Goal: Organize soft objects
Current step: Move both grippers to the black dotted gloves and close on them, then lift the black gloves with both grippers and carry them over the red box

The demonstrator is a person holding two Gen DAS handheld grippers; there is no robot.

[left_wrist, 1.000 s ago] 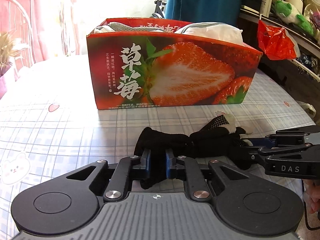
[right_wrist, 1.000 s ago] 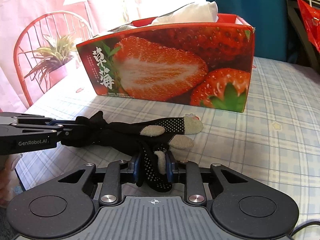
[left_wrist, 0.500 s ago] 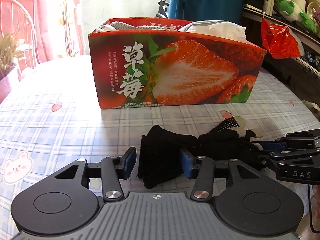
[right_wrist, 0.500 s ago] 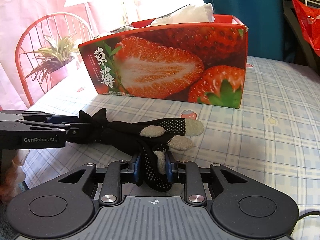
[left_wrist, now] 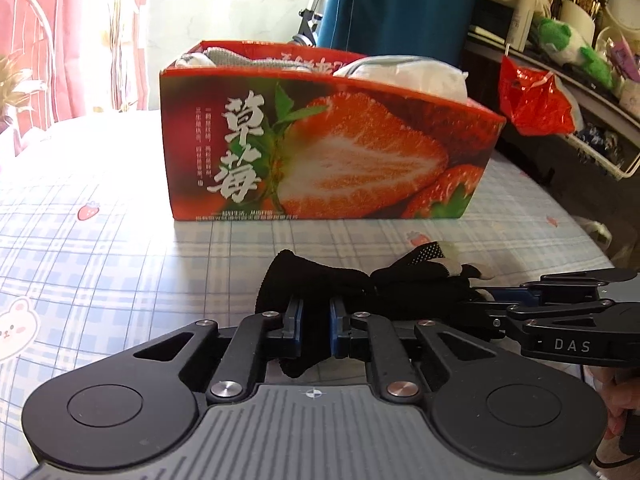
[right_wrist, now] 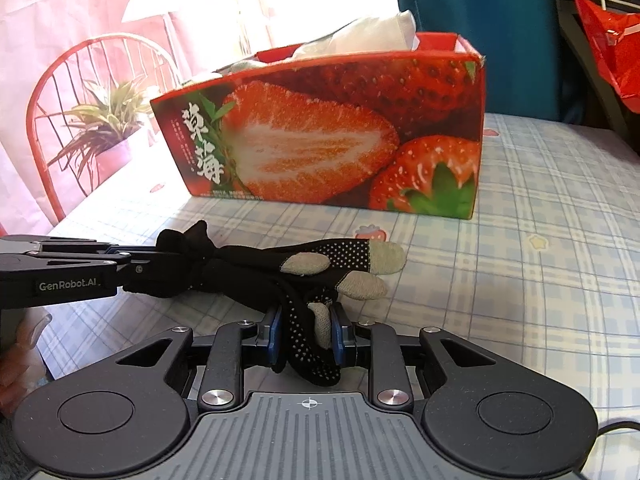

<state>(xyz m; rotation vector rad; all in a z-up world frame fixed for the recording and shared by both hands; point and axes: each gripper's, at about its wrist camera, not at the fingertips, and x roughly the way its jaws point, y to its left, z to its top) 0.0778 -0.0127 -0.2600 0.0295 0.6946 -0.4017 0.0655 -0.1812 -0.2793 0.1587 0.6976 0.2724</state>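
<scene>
The left gripper (left_wrist: 313,330) is clamped on the cuff end of the black glove (left_wrist: 360,288), its blue pads pressed against the knit with a fold of cuff hanging below them. From there the glove runs to the right across the tablecloth (left_wrist: 100,264), so its long axis lies crosswise to this gripper's fingers, cuff at the left and fingertips at the right.

In the right wrist view the same glove (right_wrist: 256,268) stretches from the left gripper (right_wrist: 152,266), which comes in sideways from the left edge, to the right gripper (right_wrist: 306,334) at the bottom centre. The right gripper is closed on the finger end: one dotted black finger with a grey tip sits between its pads and droops just past them. Three more grey-tipped fingers lie ahead of the pads and point right.

The glove lies low on the tablecloth between the two tools. Beyond it, farther ahead of both grippers, stands the box (right_wrist: 340,136), strawberry-printed, with white cloth (right_wrist: 368,30) showing above its rim.
</scene>
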